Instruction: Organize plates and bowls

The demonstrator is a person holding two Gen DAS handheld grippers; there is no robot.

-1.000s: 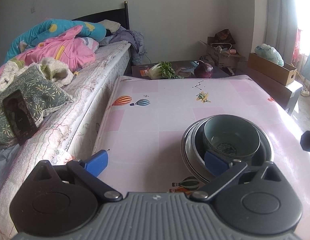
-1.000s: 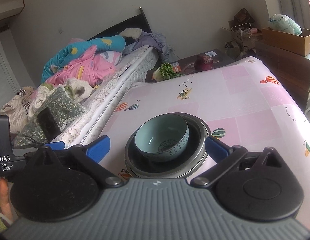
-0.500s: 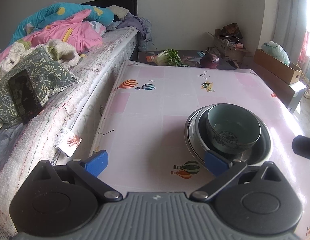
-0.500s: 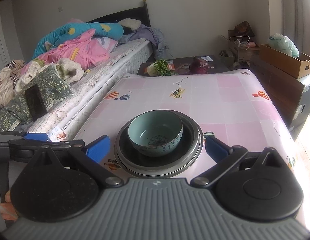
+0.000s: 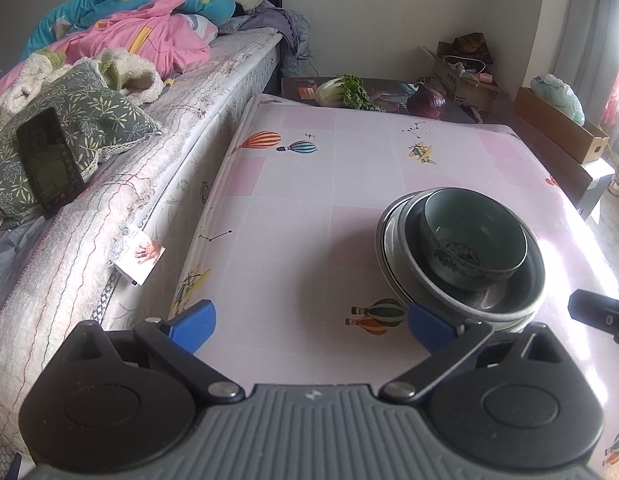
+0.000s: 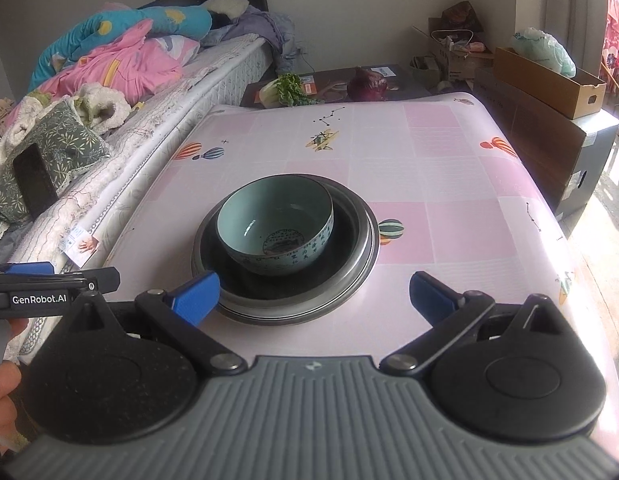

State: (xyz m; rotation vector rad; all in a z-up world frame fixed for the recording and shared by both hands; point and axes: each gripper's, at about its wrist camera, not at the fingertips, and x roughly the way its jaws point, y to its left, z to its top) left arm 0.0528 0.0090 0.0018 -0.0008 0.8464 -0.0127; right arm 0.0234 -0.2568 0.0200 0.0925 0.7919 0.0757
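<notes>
At the far left, a bed piled with pink and turquoise bedding (image 5: 141, 20) runs along the wall, and a black phone (image 5: 49, 162) leans against a green leaf-patterned pillow (image 5: 97, 116) on its edge. Beside the bed stands a table covered with a pink checked cloth printed with hot-air balloons (image 5: 293, 216).

The left gripper (image 5: 311, 322) is held low over the near edge of this table, pointing forward along the cloth; its blue-tipped fingers (image 5: 193, 322) stand wide apart with nothing between them. In the right wrist view its black body, marked GenRobot.AI, juts in from the left edge, with part of a hand (image 6: 3, 396) just below it (only the fingers show).

Right of centre on the table sits the stack: a pale green ceramic bowl with a blue pattern (image 6: 275, 224) rests upright inside a dark shallow bowl (image 6: 345, 248), which lies in a wider grey metal plate (image 6: 371, 240). The green bowl sits toward the left of the dark one, not centred.

The right gripper (image 6: 313, 294) faces the stack squarely from the near side, its blue-tipped fingers (image 6: 431, 298) spread wide and gripping nothing. The left tip sits just beside the plate's near-left rim; whether it touches cannot be told. The right tip is clear of the plate, over bare cloth.

Beyond the table's far edge, a leafy green vegetable (image 6: 283, 90) and a purple cabbage (image 6: 367, 84) lie on a dark low surface, with an open cardboard box (image 6: 549, 84) farther right.
</notes>
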